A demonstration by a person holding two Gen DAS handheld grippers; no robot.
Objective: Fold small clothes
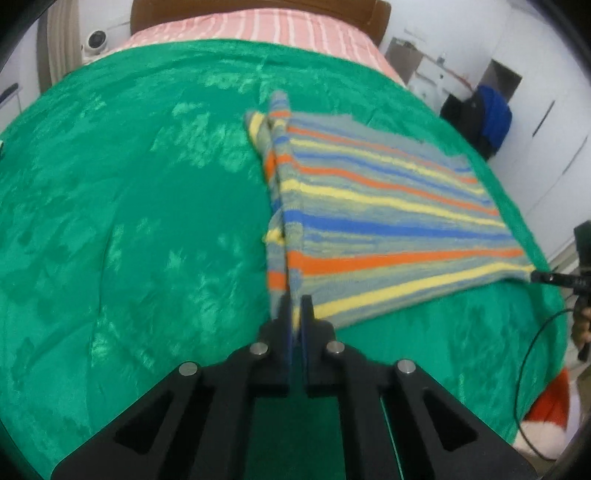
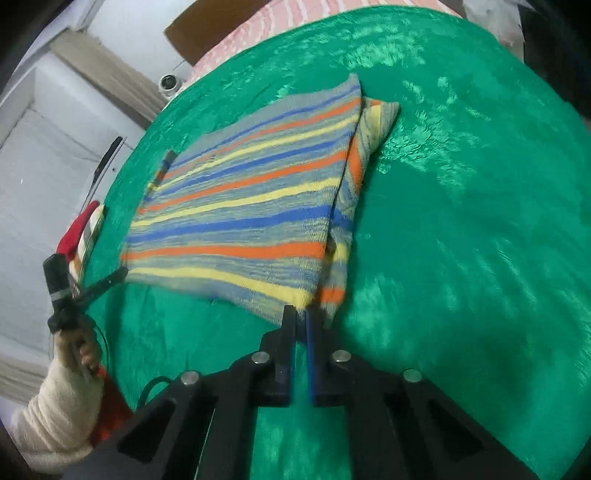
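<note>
A small knitted garment with orange, yellow, blue and grey stripes [image 1: 388, 206] lies stretched over a green blanket [image 1: 129, 221]. My left gripper [image 1: 295, 301] is shut on its near left bottom corner, where a sleeve is folded under along the edge. My right gripper [image 2: 300, 312] is shut on the opposite near corner of the garment [image 2: 243, 206]. Each view shows the other gripper pinching the far corner: the right one in the left wrist view [image 1: 533, 275], the left one in the right wrist view [image 2: 123, 273]. The hem is pulled taut between them.
The green blanket [image 2: 461, 221] covers a bed with a pink striped sheet [image 1: 258, 26] and brown headboard [image 1: 147, 14]. A red and white item [image 2: 81, 229] lies at the blanket's edge. White cabinets [image 1: 546, 129] stand beside the bed.
</note>
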